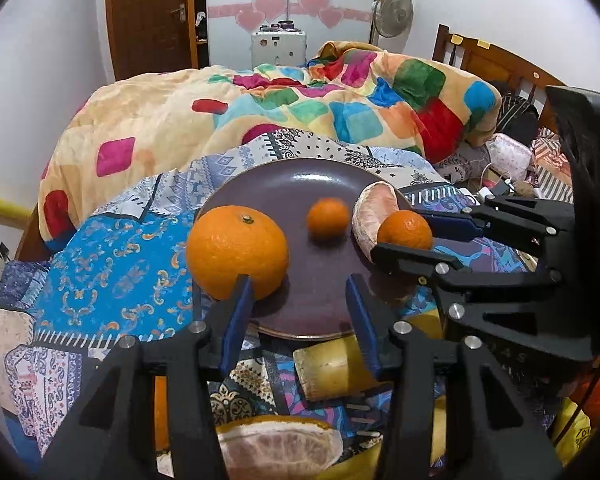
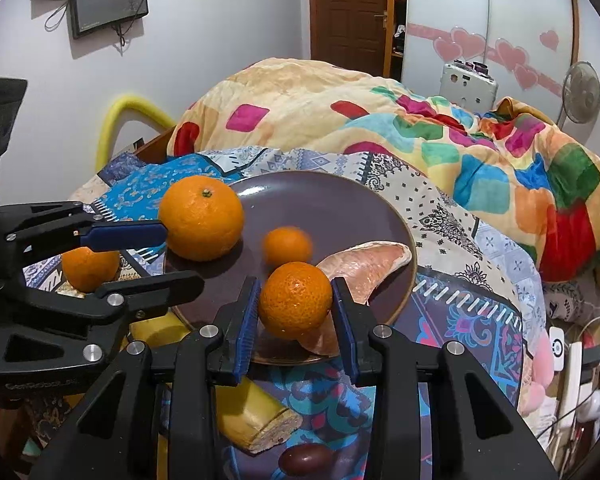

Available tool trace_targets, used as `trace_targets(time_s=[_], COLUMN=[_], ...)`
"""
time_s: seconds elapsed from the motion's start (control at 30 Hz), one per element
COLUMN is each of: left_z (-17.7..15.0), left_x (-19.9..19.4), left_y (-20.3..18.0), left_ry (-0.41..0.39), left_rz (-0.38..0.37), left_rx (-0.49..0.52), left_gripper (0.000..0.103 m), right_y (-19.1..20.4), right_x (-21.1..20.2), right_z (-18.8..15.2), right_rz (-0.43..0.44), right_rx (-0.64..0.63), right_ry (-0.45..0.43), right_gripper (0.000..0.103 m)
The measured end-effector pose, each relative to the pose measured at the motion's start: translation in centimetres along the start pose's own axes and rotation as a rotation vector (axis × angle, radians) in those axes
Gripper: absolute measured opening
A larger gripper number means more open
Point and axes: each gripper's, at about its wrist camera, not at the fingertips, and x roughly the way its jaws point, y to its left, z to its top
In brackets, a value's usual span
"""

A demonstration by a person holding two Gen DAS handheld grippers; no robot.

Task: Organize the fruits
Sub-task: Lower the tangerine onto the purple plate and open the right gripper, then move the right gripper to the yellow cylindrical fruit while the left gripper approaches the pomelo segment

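The right hand-held gripper (image 2: 296,308) is squeezing a small orange (image 2: 295,300) over the purple plate (image 2: 340,208). The left hand-held gripper (image 1: 300,292) is sitting open beside the big orange (image 1: 238,252). A bed with a bright blanket (image 1: 260,104) is lying behind.

Even, fairly bright indoor light fills both views. A soft glare streak lies on the plate (image 1: 300,178). Fisheye bending curves the edges, with black vignette corners. The small middle orange (image 2: 287,246) looks blurred.

Two close, down-angled wrist views from opposite sides, sharing the plate (image 1: 284,184).
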Motion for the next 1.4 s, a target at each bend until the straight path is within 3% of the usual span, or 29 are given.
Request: trace_targets(time_s=[0.27,0.63,0.9,1.1,1.27,1.4], left_z=[-1.0,-2.9,-5.8,-9.3,-11.8,-11.9], left_x=[-2.8,-6.1,-7.9,-9.0,-8.0,-6.9], left_y=[1.1,2.3,3.3,3.5,3.1,2.3], left_ry=[-0.035,-0.055,-0.019,0.014,0.074,0.096], left_rz=[0.015,0.053,0.096,0.105,0.098,0.082], left_rx=[-0.017,-0.032,-0.064,-0.093,-0.107,-0.106], left_gripper=[0.048,0.048,0.050,0.058,0.058,0.058], right_y=[0.1,0.6,1.4,1.6,1.2,1.4], right_x=[-1.0,-3.4,-6.1,-7.2,-6.8,-6.3], right_z=[0.2,-0.3,-2.9,-6.1,-8.0,-8.6], right_rz=[-0.005,0.018,0.032,0.013,0.012,-0.025], right_rx=[0.001,0.011,0.012,0.016,0.050,0.040], right_ry=[-0.027,-0.053,-0.045,-0.016,0.014,0.024], right_gripper=[0.046,0.047,0.049,0.051,0.051,0.051])
